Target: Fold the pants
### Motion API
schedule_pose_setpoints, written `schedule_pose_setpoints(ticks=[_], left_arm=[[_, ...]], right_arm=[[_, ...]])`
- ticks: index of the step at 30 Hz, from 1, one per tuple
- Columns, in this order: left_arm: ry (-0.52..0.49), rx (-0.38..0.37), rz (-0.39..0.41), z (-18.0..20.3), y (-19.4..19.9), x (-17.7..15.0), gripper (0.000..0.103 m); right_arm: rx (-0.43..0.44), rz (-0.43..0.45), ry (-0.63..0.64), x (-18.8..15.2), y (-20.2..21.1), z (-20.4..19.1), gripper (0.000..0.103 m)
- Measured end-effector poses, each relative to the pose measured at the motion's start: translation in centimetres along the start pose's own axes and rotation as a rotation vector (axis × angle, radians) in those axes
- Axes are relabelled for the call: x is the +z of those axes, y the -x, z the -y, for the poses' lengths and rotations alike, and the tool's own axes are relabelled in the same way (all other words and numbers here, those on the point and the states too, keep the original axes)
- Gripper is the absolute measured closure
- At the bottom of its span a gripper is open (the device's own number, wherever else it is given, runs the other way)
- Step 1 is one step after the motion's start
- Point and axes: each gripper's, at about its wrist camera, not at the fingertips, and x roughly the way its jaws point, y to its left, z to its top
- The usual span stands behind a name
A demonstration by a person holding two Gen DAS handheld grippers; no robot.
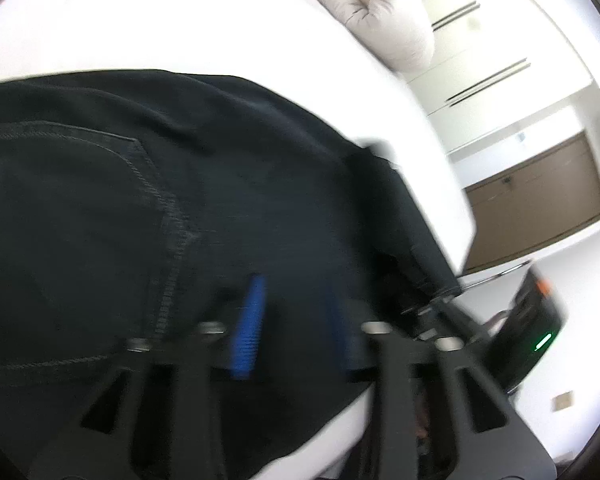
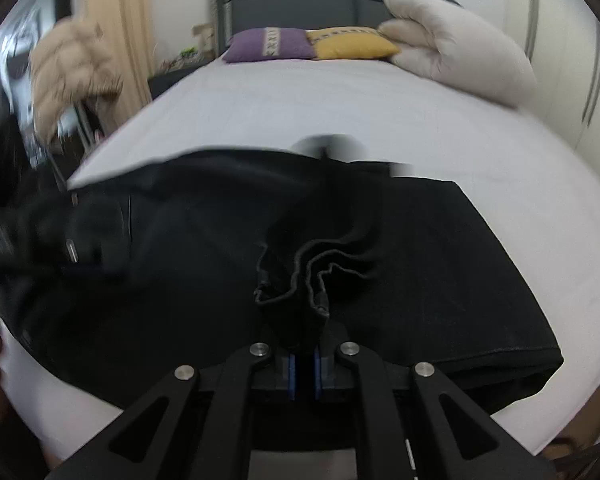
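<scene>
Dark pants (image 2: 420, 264) lie folded on a white bed (image 2: 340, 104). My right gripper (image 2: 305, 364) is shut on a bunched hem of the pants (image 2: 300, 280), held just above the fabric. In the left wrist view the pants (image 1: 100, 208) fill the frame, with a stitched back pocket visible. My left gripper (image 1: 296, 320) hovers over them with its blue-padded fingers (image 1: 249, 328) wide apart and nothing between them; the view is blurred by motion. The left gripper also shows in the right wrist view (image 2: 60, 240) as a blurred dark shape.
Purple (image 2: 268, 45) and yellow (image 2: 350, 44) cushions and a rolled pale duvet (image 2: 460, 48) lie at the headboard. A beige jacket (image 2: 72, 76) hangs at the left. White wardrobes (image 1: 500, 64) stand beyond the bed edge.
</scene>
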Motion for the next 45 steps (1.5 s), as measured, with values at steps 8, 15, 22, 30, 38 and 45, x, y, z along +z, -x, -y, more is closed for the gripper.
schedule_pose_setpoints(ticks=[8,15,22,30,38,45], left_arm=[[0.115,-0.154,-0.052,-0.3,-1.2,0.7,0.026],[0.200,-0.246,-0.110,0.9,-3.6,3.0,0.017],[0.226,-0.204,-0.218,1.1,-7.5,6.6,0.028],[0.166,-0.155,-0.231,-1.0,-5.6,7.6,0.091],[0.130,-0.088,-0.184,-4.8,-0.5,7.5,0.094],[0.139,-0.034,-0.168,-7.3,0.7,7.8,0.094]], right_arm=[[-0.051,0.021,0.049,-0.8,0.6,-0.5,0.096],[-0.116,0.067,0.163,-1.0,1.0,-2.7,0.096],[-0.159,0.117,0.278,-1.4,1.9,-4.6,0.096],[-0.181,0.158,0.461,-2.4,3.3,-8.8,0.096],[-0.132,0.155,0.599,-3.8,3.9,-13.6,0.096],[-0.101,0.093,0.655,-4.6,2.4,-15.9,0.095]])
